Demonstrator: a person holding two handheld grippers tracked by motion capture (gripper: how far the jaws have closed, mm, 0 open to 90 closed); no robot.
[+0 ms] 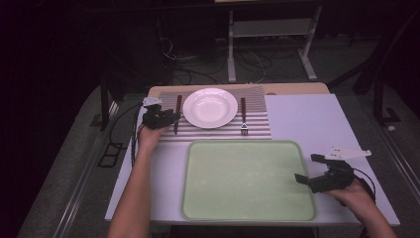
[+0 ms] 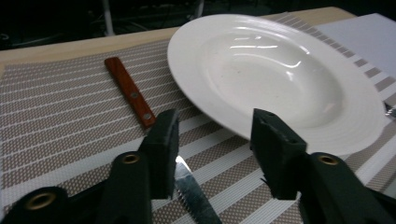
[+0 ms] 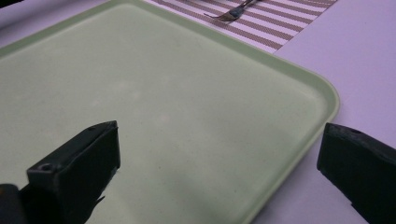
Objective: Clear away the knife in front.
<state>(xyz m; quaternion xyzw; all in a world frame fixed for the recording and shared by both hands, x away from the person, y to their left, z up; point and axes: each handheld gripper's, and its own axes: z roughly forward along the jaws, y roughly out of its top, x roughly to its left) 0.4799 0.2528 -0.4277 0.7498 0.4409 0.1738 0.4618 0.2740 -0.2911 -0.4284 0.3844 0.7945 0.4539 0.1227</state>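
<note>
Two grippers are in play. The left gripper [image 1: 171, 119], left of centre in the high view, hovers with its jaws set wide over the knife [image 2: 140, 100], holding nothing. The right gripper [image 1: 309, 168], at the lower right of that view, sits at the right edge of the green tray [image 1: 198, 208], jaws wide apart and empty.

Risk 1: in the left gripper view, one jaw stands just beside the blade, the other close to the rim of the white plate [image 2: 280, 79]. If the jaws close from here, the plate-side jaw may catch the rim and shove or tip the plate.

Risk 2: the blade is thin and lies flat on the striped placemat [image 2: 56, 121]. The jaws may slide over it or pinch the mat as well.

Risk 3: a grip at the blade end would likely leave the handle to swing down.

Knife: reddish-brown wooden handle with two metal rivets, serrated steel blade. It lies on the placemat just left of the plate in the high view, handle toward the top of the frame. A fork [image 1: 243, 116] lies at the plate's right.
</note>
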